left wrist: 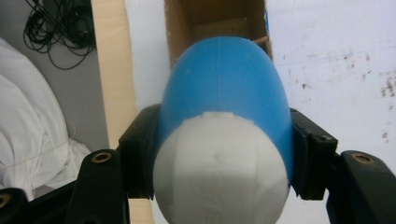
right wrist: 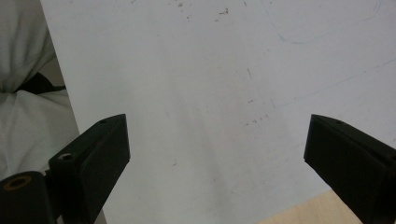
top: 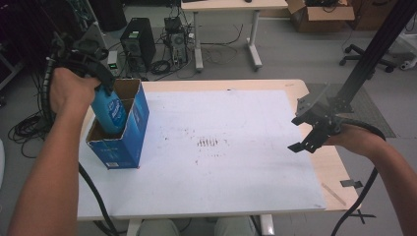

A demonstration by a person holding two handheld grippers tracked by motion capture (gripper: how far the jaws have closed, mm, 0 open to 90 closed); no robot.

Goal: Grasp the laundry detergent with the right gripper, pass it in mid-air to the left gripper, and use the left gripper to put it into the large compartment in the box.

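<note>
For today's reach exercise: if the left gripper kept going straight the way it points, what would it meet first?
The left gripper is shut on a blue bottle, aimed into the open box. Probably the box's inside bottom comes first, though depth is unclear.

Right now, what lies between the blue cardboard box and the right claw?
Bare white table sheet, stained, nothing on it, in the high view, from the blue cardboard box to the right claw.

One blue bottle [top: 109,112], one blue box [top: 129,133]
</note>
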